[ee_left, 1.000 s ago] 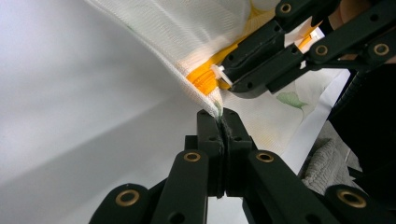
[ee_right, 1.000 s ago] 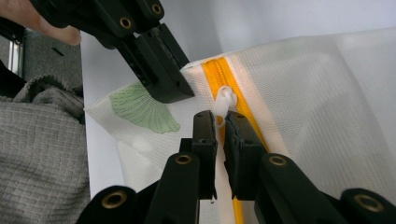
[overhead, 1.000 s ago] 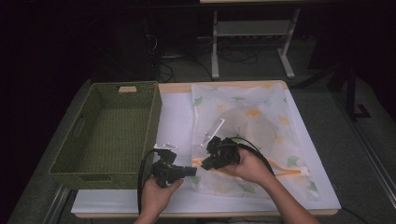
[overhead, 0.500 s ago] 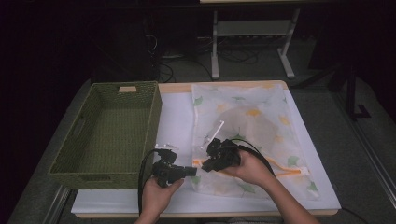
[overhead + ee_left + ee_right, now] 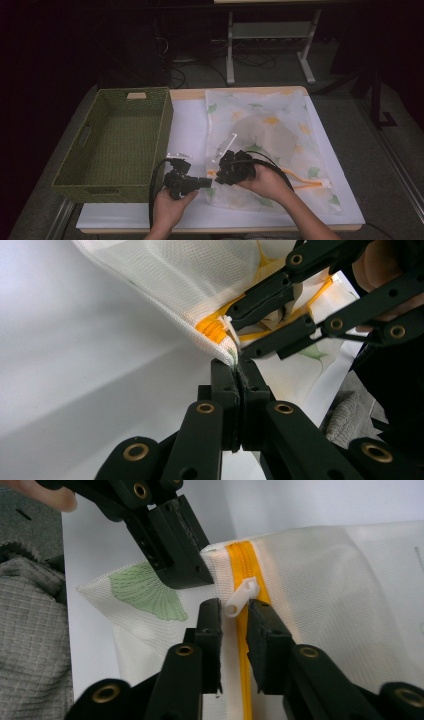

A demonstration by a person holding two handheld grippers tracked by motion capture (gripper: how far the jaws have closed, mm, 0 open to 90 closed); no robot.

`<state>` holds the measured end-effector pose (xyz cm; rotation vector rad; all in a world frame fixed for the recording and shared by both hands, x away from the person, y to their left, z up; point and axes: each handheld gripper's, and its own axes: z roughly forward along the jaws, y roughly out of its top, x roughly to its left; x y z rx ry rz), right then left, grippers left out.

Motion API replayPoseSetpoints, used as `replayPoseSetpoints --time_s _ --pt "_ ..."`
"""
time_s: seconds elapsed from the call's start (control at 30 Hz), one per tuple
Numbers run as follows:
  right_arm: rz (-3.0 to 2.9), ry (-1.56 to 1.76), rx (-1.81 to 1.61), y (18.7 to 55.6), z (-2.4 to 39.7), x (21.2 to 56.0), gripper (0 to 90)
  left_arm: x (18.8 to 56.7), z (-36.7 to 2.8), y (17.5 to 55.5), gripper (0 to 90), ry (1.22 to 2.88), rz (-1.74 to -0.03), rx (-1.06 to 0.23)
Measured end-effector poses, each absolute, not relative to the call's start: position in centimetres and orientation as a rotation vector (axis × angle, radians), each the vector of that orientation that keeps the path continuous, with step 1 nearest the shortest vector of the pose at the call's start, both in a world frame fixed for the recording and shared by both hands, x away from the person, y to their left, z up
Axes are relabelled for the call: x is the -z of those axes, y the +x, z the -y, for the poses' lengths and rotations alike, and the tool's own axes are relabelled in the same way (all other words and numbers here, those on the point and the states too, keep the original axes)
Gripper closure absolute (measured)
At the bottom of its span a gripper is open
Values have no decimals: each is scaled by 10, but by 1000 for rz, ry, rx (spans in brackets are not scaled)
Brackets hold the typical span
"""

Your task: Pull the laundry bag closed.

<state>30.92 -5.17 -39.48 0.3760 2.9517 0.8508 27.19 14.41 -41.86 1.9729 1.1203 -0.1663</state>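
The mesh laundry bag (image 5: 260, 145) lies flat on the white surface (image 5: 190, 125), right of the wicker basket (image 5: 117, 140). It is light, limp and bunches easily. The left gripper (image 5: 235, 367) is clamped on the bag's near-left corner. The right gripper (image 5: 235, 611), jaws just opening, brackets the small white zipper pull (image 5: 242, 596) without pinching it; grasp there.

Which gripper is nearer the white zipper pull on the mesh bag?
Right. The right gripper has the white zipper pull between its parted jaws; the left gripper clamps the mesh bag corner beside it.
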Motion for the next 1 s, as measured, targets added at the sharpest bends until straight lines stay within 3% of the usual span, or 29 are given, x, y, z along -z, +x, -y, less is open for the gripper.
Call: replayPoseSetpoints --time_s 0.27,0.47,0.7,1.0 --pt "-2917 383 -911 310 59 388 825 420 -144 272 882 1975 -1127 168" --pt "-2916 351 -865 307 53 392 729 415 -144 273 882 1966 -1113 159" --pt "-2905 345 -859 308 54 393 813 417 -144 273 882 1973 -1110 160" --pt "-2884 333 -885 306 56 390 812 417 -145 272 883 1969 -1115 159"
